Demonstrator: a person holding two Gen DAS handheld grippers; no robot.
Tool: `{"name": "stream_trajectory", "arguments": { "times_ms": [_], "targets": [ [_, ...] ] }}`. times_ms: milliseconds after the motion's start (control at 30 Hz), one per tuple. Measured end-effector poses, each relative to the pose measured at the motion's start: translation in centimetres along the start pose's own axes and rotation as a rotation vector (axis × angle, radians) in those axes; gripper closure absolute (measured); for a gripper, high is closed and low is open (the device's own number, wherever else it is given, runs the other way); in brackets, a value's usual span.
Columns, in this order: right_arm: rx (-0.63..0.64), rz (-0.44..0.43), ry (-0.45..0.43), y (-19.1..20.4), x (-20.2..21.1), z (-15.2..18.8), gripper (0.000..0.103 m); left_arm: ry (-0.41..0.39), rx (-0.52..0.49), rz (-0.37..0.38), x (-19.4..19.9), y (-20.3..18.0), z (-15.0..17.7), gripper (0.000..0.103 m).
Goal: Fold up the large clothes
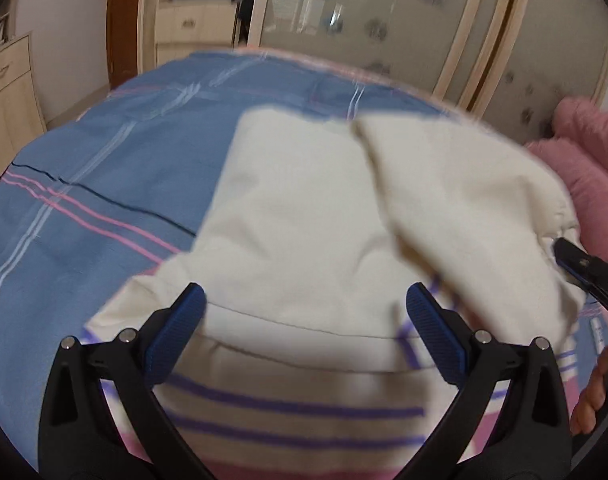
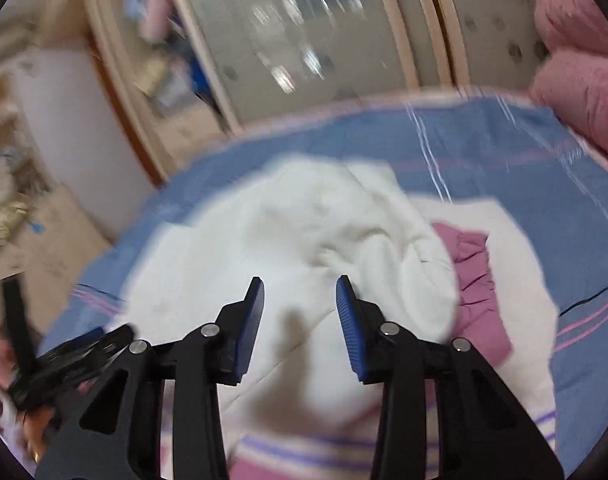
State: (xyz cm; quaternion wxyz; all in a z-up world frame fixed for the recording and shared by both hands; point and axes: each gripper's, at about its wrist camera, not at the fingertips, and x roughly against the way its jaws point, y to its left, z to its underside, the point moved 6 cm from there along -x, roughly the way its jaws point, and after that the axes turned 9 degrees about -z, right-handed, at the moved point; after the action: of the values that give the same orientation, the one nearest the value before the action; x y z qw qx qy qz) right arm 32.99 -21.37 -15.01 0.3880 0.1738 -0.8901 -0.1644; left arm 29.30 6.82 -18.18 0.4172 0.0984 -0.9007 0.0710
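Left wrist view: left tongs [image 1: 306,300] spread wide, blue pads clear of any cloth, poised over the cream garment [image 1: 304,208]. Garment spread on the bed [image 1: 104,168], over a blue striped sheet, one flap folded across toward the right side. Beneath its near edge, a striped cloth [image 1: 296,412] in cream, purple and pink. Right tongs [image 1: 564,252] seen at the far right edge, right at the gathered hem of the cream garment; could not tell from here whether touching it. Part of a hand [image 1: 596,396] visible below them. Pink fluffy bedding [image 1: 584,152] at the right, wardrobe doors [image 1: 364,20] behind the bed.

Right wrist view, blurred: right tongs [image 2: 300,292] partly apart, nothing between the pads, above the bunched cream garment [image 2: 288,232]. Pink-purple ruffled fabric [image 2: 476,276] showing just right of the folded flap. Left tongs [image 2: 92,340] at the lower left, near the garment's edge.
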Motion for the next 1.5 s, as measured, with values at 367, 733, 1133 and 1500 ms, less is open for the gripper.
{"name": "stream_trajectory", "arguments": {
  "times_ms": [367, 733, 1133, 1500],
  "targets": [
    [0.060, -0.084, -0.082, 0.0, 4.7, 5.3, 0.024, -0.028, 0.033, 0.030, 3.7, 3.2, 3.0, 0.002],
    [0.245, 0.189, 0.058, -0.4, 4.1, 12.8, 0.014, -0.014, -0.040, -0.084, 3.7, 3.3, 7.4, 0.002],
    [0.260, 0.199, -0.151, 3.2, 3.9, 4.2, 0.001, -0.053, -0.119, -0.170, 1.7, 3.0, 9.0, 0.002],
    [0.213, 0.269, -0.048, -1.7, -4.1, 3.5, 0.001, -0.083, -0.124, -0.160, 1.4, 3.3, 9.2, 0.002]
  ]
}}
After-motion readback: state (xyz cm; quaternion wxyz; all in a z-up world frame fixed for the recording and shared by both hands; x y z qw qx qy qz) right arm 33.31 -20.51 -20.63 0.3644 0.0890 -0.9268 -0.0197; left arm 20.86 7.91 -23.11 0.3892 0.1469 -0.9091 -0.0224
